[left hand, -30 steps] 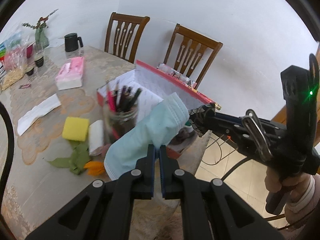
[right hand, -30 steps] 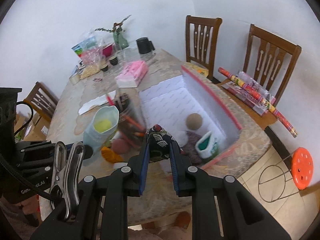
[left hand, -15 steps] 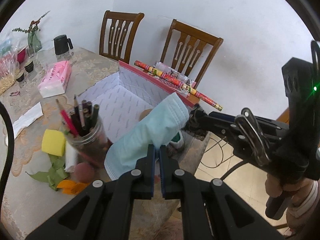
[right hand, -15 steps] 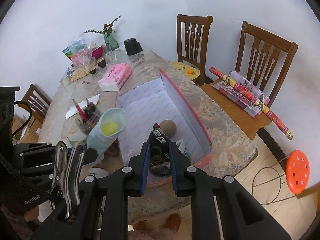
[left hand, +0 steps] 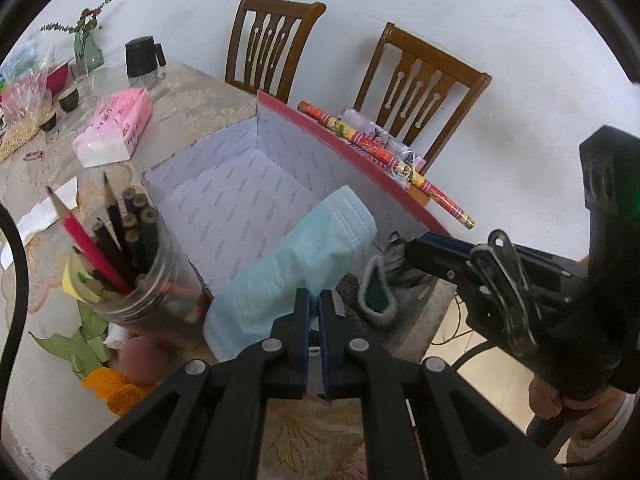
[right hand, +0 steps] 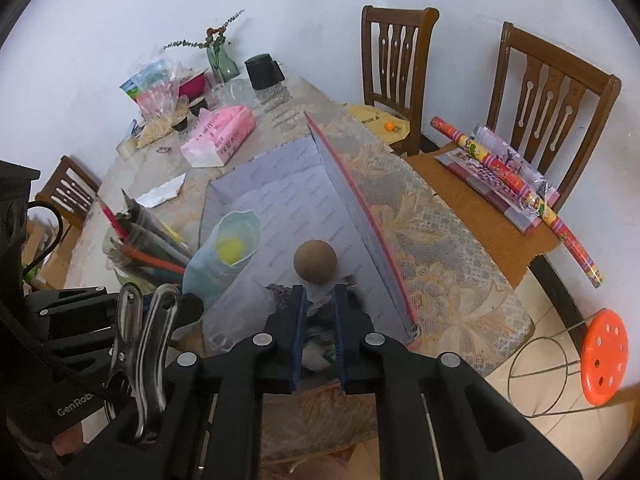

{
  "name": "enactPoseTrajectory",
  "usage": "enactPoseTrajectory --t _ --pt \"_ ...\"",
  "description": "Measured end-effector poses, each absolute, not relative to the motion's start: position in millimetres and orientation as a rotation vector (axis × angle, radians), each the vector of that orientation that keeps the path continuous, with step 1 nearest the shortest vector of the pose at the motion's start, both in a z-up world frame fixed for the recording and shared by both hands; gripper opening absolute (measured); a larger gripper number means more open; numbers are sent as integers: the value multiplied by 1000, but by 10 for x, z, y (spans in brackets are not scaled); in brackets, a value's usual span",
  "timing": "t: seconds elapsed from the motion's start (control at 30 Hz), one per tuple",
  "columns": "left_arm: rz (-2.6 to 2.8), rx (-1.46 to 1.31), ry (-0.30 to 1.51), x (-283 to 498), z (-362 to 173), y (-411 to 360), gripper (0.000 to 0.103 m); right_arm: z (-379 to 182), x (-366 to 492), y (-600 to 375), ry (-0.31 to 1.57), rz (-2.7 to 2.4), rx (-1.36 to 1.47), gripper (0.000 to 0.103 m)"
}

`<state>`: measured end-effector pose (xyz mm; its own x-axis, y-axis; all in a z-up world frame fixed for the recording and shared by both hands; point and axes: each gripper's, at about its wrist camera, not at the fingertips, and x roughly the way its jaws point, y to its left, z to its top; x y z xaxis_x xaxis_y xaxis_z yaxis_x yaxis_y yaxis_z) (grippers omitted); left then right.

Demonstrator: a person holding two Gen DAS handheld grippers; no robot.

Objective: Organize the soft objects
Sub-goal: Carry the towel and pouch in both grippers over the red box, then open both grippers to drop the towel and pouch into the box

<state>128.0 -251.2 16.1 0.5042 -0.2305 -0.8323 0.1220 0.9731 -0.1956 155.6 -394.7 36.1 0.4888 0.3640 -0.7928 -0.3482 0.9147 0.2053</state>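
My left gripper (left hand: 314,300) is shut on a light blue face mask (left hand: 296,268) and holds it over the near edge of the open white-lined box (left hand: 248,184). The mask also shows in the right wrist view (right hand: 224,256). My right gripper (right hand: 320,300) hangs low inside the box (right hand: 280,200), its fingers a small gap apart, with blurred dark patterned cloth (right hand: 316,312) between and below them. I cannot tell whether they still grip it. In the left wrist view its tips (left hand: 400,254) touch dark cloth. A brown ball (right hand: 315,260) lies in the box. A green-and-white soft thing (left hand: 376,292) lies at the box's near end.
A jar of pencils (left hand: 132,276) stands left of the box, with green leaves (left hand: 84,340), an orange flower (left hand: 112,388) and a pink ball (left hand: 144,360) near it. A pink tissue pack (left hand: 116,128), black mug (left hand: 142,56) and vase stand further back. Two chairs (left hand: 416,80) stand beyond the table.
Both grippers moved toward and over the box. My right gripper has dropped into it with the patterned cloth, which now sits lower and blurred. The mask stays in my left gripper.
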Motion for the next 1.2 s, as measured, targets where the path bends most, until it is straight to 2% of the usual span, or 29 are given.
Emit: enactPoseTrajectory --t 0.37,0.47,0.53,0.57,0.83,1.03,1.2 --pt "-205 -116 1043 1396 76 -2567 6 285 1634 -4018 982 434 15 14" --pt "-209 -108 1041 1406 94 -2587 20 287 1638 -4045 982 431 22 14" --pt "-207 -101 1041 1403 98 -2602 34 290 1632 -4060 982 428 27 14" --pt "-205 -100 1043 1405 100 -2605 35 294 1630 -4066 983 427 30 14" --pt "-223 -79 1026 1351 188 -2604 37 379 1603 -4074 971 431 51 14" --pt "-250 -54 1009 1234 292 -2605 38 420 1537 -4057 963 416 74 21" --pt "-273 -49 1004 1139 366 -2565 38 480 1440 -4040 959 394 76 21"
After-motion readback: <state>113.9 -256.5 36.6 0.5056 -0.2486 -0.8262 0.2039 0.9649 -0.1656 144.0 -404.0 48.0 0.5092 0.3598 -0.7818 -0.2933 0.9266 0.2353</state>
